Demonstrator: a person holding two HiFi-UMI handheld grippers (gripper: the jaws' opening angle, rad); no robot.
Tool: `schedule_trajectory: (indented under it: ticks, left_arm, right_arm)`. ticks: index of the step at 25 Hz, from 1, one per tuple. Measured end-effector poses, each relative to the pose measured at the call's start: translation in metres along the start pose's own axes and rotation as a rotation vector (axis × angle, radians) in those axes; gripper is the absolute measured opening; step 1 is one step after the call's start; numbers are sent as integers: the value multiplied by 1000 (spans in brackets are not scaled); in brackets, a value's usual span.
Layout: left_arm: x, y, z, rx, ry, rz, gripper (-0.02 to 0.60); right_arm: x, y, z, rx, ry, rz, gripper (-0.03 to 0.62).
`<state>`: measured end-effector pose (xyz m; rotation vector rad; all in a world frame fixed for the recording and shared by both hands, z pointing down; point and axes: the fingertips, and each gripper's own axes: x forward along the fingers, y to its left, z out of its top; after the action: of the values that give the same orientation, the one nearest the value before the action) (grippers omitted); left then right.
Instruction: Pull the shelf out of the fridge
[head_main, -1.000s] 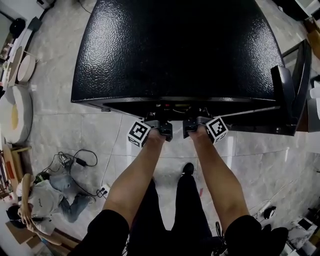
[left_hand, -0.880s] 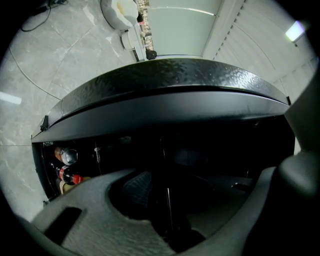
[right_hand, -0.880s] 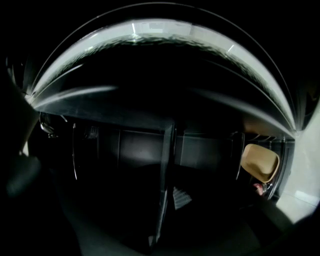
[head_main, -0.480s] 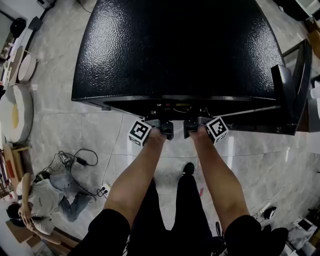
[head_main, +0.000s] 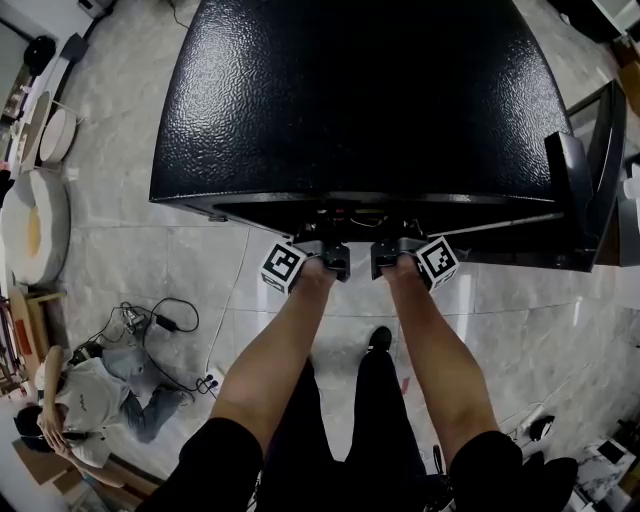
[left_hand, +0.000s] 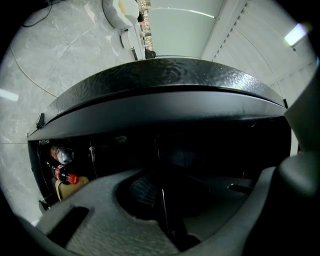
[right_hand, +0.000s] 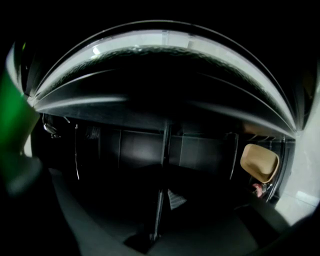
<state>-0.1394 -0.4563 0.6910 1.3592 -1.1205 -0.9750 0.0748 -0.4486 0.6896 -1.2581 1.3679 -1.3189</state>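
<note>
I look down on the black fridge (head_main: 360, 100), and both grippers reach in under its front edge. The left gripper (head_main: 328, 256) and the right gripper (head_main: 388, 256) are side by side, a hand's width apart. In the left gripper view the shelf (left_hand: 161, 200) shows as a thin dark edge running down between the grey jaws, which are closing onto it. The right gripper view is very dark. There the shelf (right_hand: 161, 200) is a thin line ending where the two jaws converge. The fridge interior behind is mostly hidden in shadow.
The open fridge door (head_main: 590, 170) stands at the right. A can (left_hand: 63, 155) and a red-capped bottle (left_hand: 66, 176) sit at the left inside, a tan container (right_hand: 260, 162) at the right. A person (head_main: 90, 400) sits on the tiled floor beside cables (head_main: 150, 322).
Both grippers stay at the fridge's front edge and shift only a few pixels right and down with the whole picture. No closing of the jaws shows in the head view.
</note>
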Motion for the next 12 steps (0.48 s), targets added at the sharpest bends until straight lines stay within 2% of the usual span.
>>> schedule_trajectory:
  ticks: [12]
  left_arm:
    - [-13,0,-2,-14,-9,-20,32]
  right_arm:
    - [-14,1,-4,21,1,11,34]
